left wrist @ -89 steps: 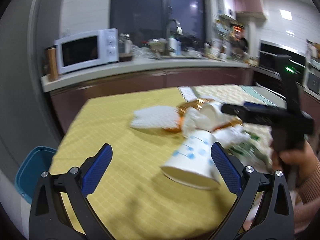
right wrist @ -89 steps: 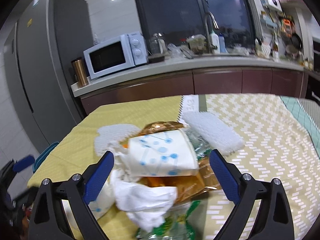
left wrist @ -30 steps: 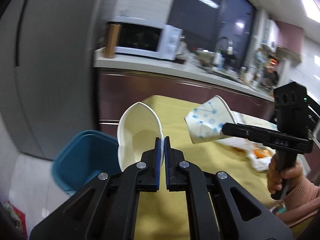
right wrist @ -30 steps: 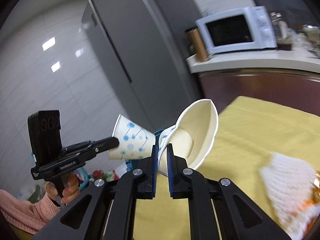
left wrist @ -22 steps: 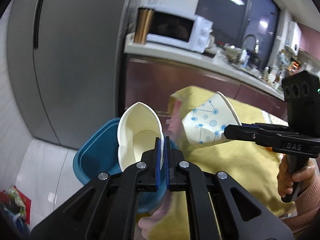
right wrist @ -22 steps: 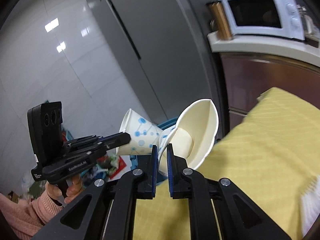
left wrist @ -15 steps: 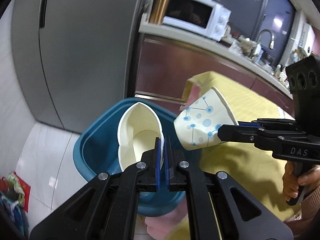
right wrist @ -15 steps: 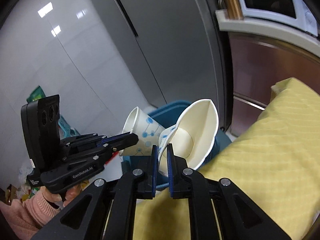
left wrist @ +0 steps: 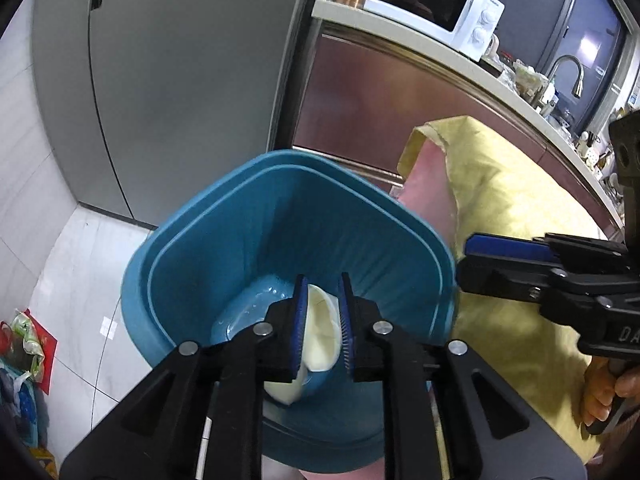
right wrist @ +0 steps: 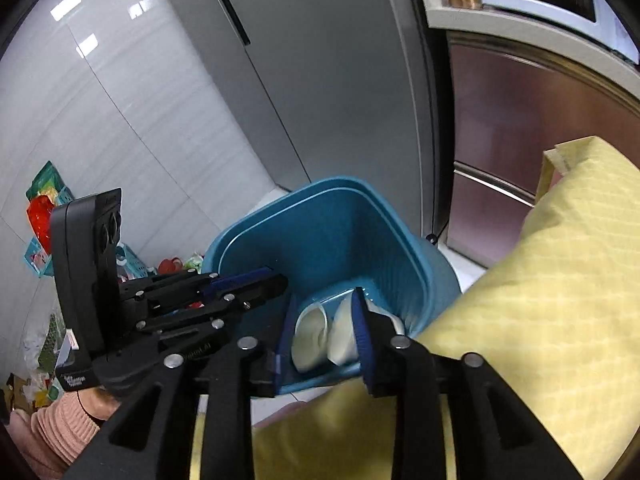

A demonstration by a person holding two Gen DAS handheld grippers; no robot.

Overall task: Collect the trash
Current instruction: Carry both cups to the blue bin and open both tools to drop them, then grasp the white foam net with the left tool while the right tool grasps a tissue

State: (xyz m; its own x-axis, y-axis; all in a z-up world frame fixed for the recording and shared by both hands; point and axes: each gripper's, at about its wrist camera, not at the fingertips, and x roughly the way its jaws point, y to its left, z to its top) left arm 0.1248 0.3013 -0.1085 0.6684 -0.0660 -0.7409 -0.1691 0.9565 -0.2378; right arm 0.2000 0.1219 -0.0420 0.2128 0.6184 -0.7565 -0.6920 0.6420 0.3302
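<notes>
A: Biggest thing first: the grey refrigerator (left wrist: 168, 80) fills the view from nine to twelve o'clock, standing on pale floor tiles. What's next to it?

B: A dark red cabinet run under a counter, with a white microwave (left wrist: 432, 4) at one o'clock. The table under its yellow tablecloth (left wrist: 512, 216) comes in from three o'clock, one corner folded back to show a pink underside.

A: And the blue bin (left wrist: 224, 224)?

B: On the floor just beside the table edge, dead centre in both views. Two paper cups (right wrist: 320, 336) lie on its bottom, side by side, mouths turned towards the right camera.

A: The tongs?

B: Both released. The left gripper (left wrist: 322, 320) hangs over the bin with its pads parted and holding nothing; a cup shows in the gap, down in the bin. The right gripper (right wrist: 322, 334) is spread wider above the bin's near rim, also empty.

A: What could go wrong?

B: My guess: the two grippers sit close together, left one at nine o'clock of the right, so pulling back carelessly could knock them against each other or the rim and tip the light bin. Swinging back low might also snag the loose cloth corner.
</notes>
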